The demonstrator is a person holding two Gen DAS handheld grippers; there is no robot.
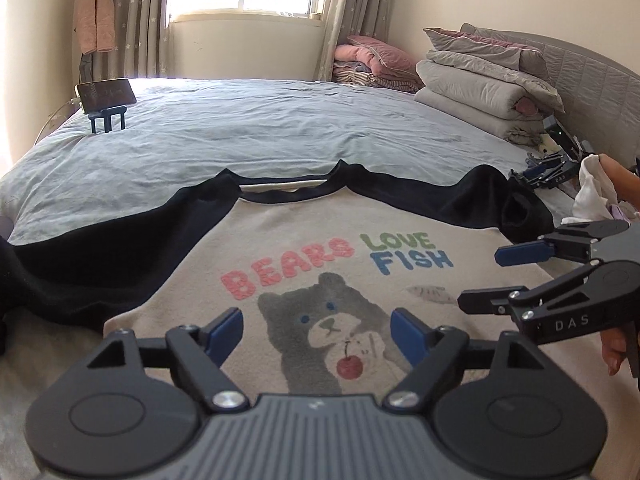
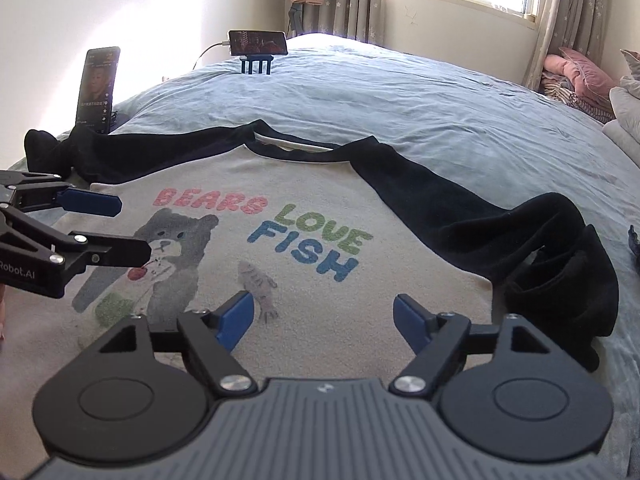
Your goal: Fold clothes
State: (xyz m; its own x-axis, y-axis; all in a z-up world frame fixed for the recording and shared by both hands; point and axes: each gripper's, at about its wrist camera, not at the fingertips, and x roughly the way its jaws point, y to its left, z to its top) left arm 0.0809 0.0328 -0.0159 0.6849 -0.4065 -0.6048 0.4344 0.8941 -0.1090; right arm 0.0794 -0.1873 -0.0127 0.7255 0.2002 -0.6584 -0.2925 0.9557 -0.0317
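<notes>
A beige sweatshirt (image 1: 304, 240) (image 2: 320, 184) with black sleeves and a bear print reading "BEARS LOVE FISH" lies front up on the blue bed sheet (image 1: 240, 132). Its left sleeve (image 1: 80, 264) stretches out sideways. The right sleeve (image 2: 520, 240) bends back on itself at the cuff. My left gripper (image 1: 318, 330) (image 2: 134, 227) hovers open over the bear's chest, nothing between its blue pads. My right gripper (image 2: 322, 312) (image 1: 482, 278) is open above the lower right of the shirt front, near the fish print, also holding nothing.
A phone on a blue stand (image 1: 106, 94) (image 2: 258, 42) sits at the far edge of the bed, and a second upright phone (image 2: 98, 88) stands at the left. Folded quilts and pillows (image 1: 480, 84) pile by the headboard (image 1: 580, 76). A spare gripper (image 1: 548, 172) and white cloth (image 1: 592, 192) lie at the right.
</notes>
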